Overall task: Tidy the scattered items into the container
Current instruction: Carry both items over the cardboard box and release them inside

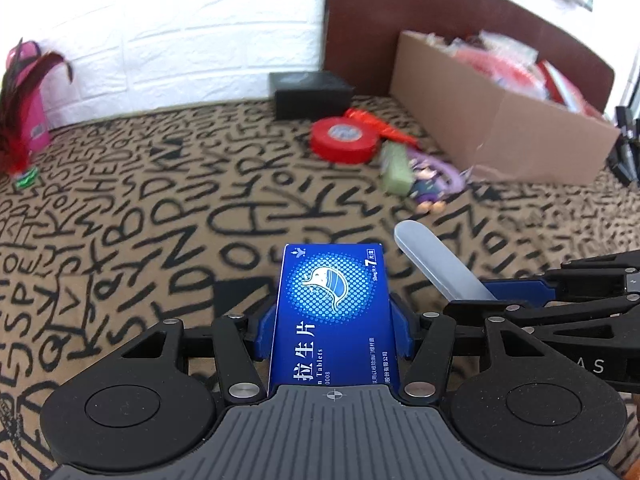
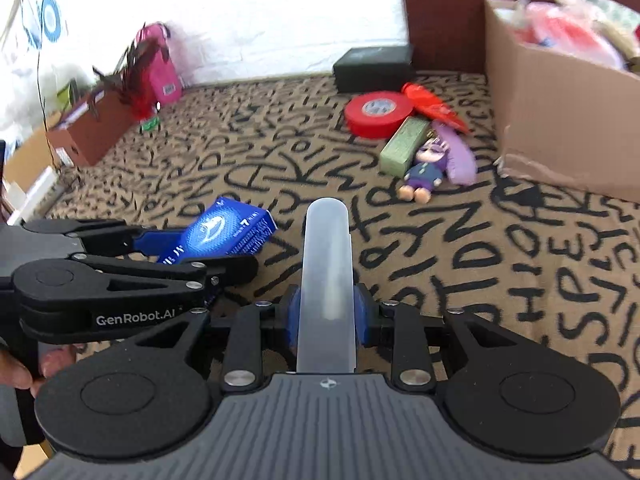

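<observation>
Above the letter-patterned brown cloth (image 1: 160, 200), the left gripper (image 1: 334, 320) jaws clamp a blue cardboard tablet box (image 1: 332, 312); the right gripper (image 2: 326, 312) jaws, narrowly parted, pinch a translucent plastic tube (image 2: 327, 280).

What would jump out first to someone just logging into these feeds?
The blue tablet box gripped in the left tool, and beside it the frosted plastic case gripped in the right tool. Beyond them, the red tape roll lies by the cardboard box on the letter-patterned cloth.
</observation>
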A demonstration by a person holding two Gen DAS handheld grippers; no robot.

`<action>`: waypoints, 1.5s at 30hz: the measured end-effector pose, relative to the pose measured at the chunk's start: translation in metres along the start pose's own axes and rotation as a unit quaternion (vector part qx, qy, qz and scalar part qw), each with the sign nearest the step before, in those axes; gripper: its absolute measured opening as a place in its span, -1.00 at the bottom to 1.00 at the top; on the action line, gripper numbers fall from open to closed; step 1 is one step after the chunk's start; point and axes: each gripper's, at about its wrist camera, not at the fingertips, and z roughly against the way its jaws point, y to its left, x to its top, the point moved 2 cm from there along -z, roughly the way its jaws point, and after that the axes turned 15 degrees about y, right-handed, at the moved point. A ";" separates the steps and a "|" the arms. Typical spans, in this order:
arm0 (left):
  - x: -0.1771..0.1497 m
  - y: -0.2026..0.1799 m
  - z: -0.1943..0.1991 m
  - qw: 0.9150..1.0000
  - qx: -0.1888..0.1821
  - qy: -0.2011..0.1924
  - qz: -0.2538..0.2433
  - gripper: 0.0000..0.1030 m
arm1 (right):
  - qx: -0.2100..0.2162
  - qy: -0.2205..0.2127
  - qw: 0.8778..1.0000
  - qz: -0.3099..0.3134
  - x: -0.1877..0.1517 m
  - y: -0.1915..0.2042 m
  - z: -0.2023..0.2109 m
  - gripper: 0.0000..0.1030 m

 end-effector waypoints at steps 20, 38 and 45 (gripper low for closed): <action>0.176 -0.118 0.054 0.990 -0.072 -0.119 -0.025 0.12 | -0.062 -0.175 0.981 -0.047 0.070 -0.101 0.140 -0.39; 0.342 -0.139 -0.061 0.990 -0.115 -0.056 0.052 0.12 | -0.097 -0.168 0.976 -0.094 0.160 -0.211 0.115 -0.40; 0.367 -0.150 -0.087 0.991 -0.118 -0.046 0.046 0.62 | -0.085 -0.164 0.979 -0.091 0.202 -0.232 0.091 -0.34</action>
